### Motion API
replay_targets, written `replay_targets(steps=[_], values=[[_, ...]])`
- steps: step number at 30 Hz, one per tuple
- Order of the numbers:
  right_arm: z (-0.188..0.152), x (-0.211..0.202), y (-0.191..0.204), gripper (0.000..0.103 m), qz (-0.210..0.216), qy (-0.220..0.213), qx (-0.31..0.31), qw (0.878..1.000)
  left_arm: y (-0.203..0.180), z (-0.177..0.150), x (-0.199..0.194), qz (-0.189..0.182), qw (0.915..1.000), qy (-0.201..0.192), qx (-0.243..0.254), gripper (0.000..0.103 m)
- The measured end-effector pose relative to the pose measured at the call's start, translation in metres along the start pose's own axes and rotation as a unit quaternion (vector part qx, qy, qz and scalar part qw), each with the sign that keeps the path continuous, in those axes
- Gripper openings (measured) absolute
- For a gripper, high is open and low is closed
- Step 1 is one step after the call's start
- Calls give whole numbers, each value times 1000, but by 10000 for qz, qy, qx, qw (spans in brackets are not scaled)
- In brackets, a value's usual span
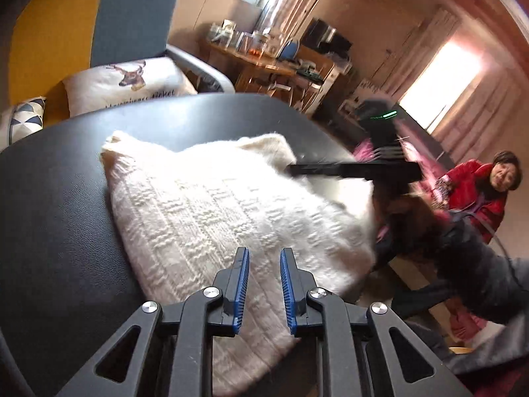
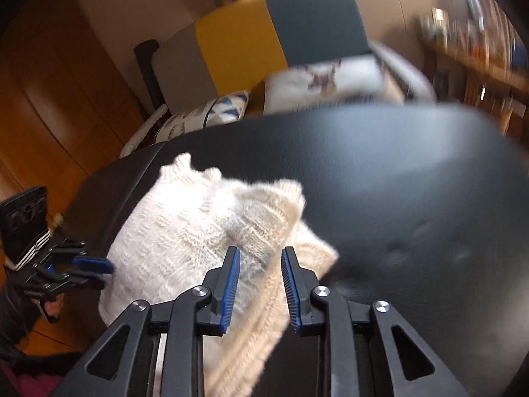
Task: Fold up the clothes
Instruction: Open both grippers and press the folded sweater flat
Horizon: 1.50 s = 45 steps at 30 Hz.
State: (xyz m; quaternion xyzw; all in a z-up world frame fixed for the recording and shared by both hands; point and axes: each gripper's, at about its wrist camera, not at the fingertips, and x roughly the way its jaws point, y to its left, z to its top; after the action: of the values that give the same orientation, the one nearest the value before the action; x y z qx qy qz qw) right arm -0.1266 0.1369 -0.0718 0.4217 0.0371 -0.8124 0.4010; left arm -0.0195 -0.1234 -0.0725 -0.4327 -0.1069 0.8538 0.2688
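Note:
A cream knitted sweater [image 1: 215, 211] lies folded in a bundle on the black leather table [image 1: 59, 198]. My left gripper [image 1: 264, 254] hangs open just above the sweater's near edge, with nothing between its blue pads. In the right wrist view the same sweater [image 2: 185, 231] lies ahead, and my right gripper [image 2: 260, 253] is open over its right side. The left gripper [image 2: 96, 269] shows at the sweater's left edge, held by a hand. The right gripper [image 1: 297, 169] reaches in from the right in the left wrist view, blurred, its tip over the sweater's far right part.
Behind the table stands a yellow and blue sofa [image 1: 82, 29] with a deer-print cushion [image 1: 132, 81] and a triangle-pattern cushion [image 1: 26, 115]. A cluttered wooden desk [image 1: 264, 63] is further back. A person in a red jacket [image 1: 476, 192] sits to the right. Bare table surface [image 2: 413, 182] lies right of the sweater.

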Motion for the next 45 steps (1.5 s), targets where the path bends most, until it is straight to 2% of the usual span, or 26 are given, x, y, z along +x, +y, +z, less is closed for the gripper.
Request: replay_targets(steps=[3,7,9,10,11,15,17,20,23,26,29,32,38,40,45], values=[[-4,-16,38,27,426,87,-704,9966,-2,1,9,27,10000,74,-5,19],[-28,8,77,27,494,885,-1495,9836,-4,-6,8,64,10000,32,11,22],[-48,35,78,25,55,1540,-1696,9734,-4,-9,11,85,9999,57,31,24],[-58,46,73,23,-102,1757,-1659,9703,-5,-11,13,168,9998,87,50,26],[-65,52,67,23,-97,1780,-1562,9715,-4,-15,16,205,9996,167,32,26],[-70,52,53,23,55,1614,-1119,9805,-2,-33,30,303,9985,461,-49,26],[-68,51,51,23,92,1586,-1045,9818,-6,-40,31,359,9984,439,8,26],[-64,47,50,23,158,1578,-960,9827,-6,-37,21,126,9993,305,-164,26],[-54,37,46,25,243,1555,-885,9836,-1,-24,0,62,9997,-33,-235,28],[-39,23,45,25,155,1406,-910,9857,13,-7,-19,118,9984,-394,-380,34],[-16,10,47,25,26,1060,-949,9898,25,10,-27,328,9971,-566,-391,35],[3,29,44,25,-112,969,-769,9923,36,28,-27,533,9958,-659,-352,35],[38,80,36,26,-487,983,-359,9933,48,49,1,609,9962,-509,-347,35],[28,98,19,24,-554,1184,-5,9914,48,51,12,718,9961,-417,-288,35],[5,96,-19,20,-95,743,909,9930,49,42,50,914,9953,-17,-334,36]])
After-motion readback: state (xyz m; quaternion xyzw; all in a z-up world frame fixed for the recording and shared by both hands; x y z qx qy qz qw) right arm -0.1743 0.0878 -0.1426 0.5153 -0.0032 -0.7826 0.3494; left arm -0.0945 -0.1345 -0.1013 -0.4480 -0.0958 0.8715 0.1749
